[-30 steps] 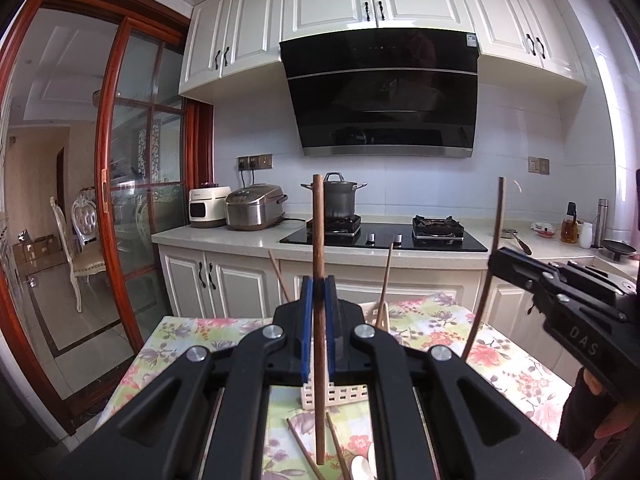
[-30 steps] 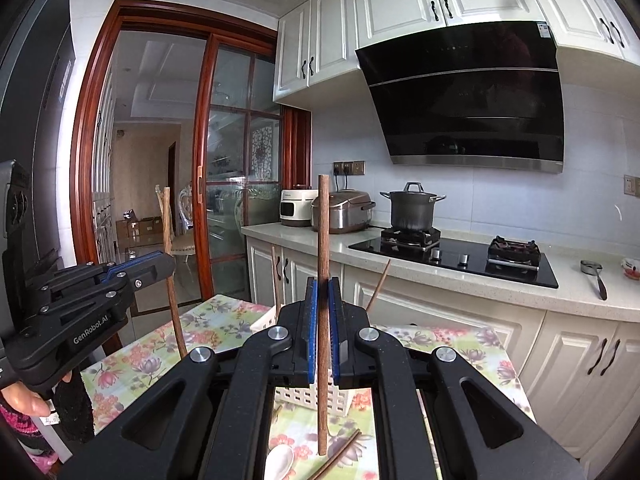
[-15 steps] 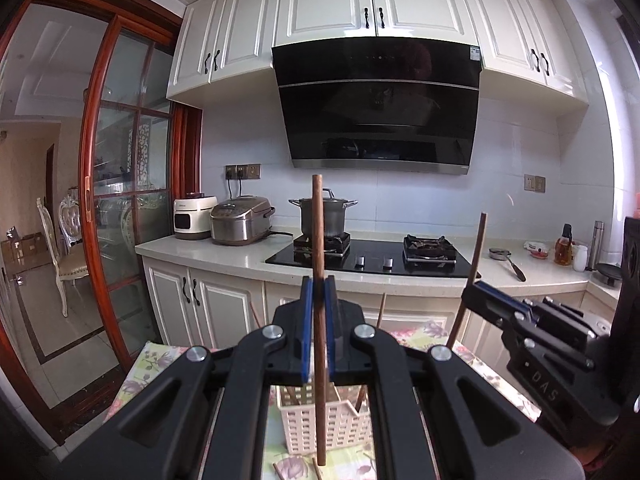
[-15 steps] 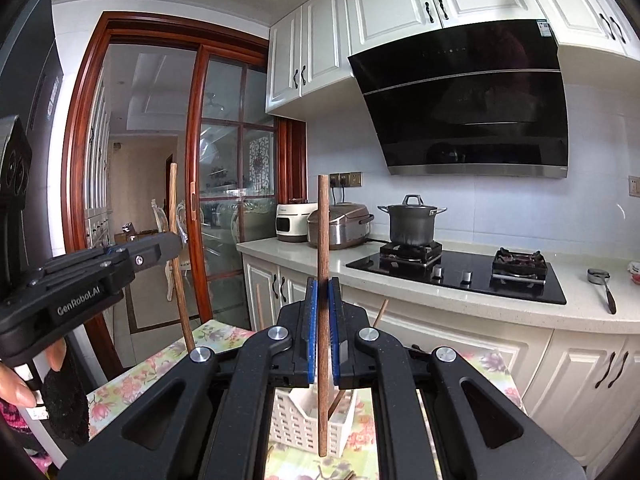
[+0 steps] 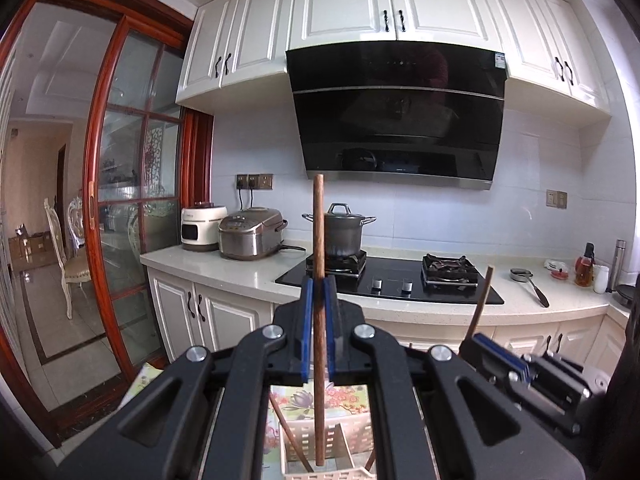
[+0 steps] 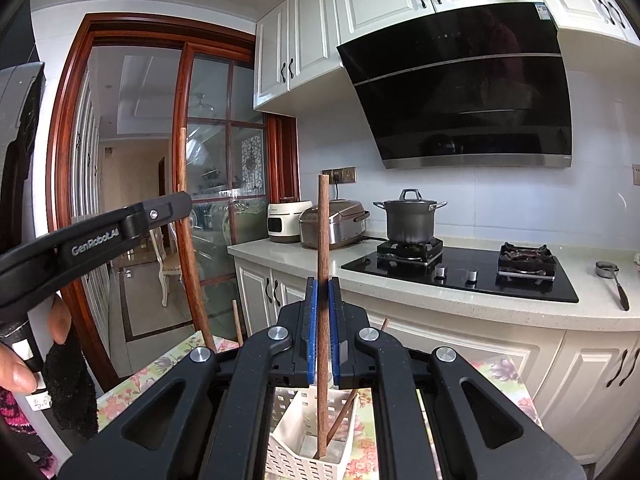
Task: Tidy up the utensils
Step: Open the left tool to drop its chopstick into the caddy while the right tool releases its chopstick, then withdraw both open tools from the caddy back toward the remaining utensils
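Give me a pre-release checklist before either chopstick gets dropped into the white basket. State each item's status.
1. Left gripper clamped on its chopstick: ok, held upright between the blue pads.
2. Right gripper clamped on its chopstick: ok, also upright.
3. Left chopstick tip over the basket: ok, tip hangs inside the rim.
4. Right chopstick tip over the basket: ok, its lower end is in a compartment.
5. Tips touching the basket floor: cannot tell.
6. Chopsticks already in the basket blocking the drop: cannot tell; one leans beside the right tip.
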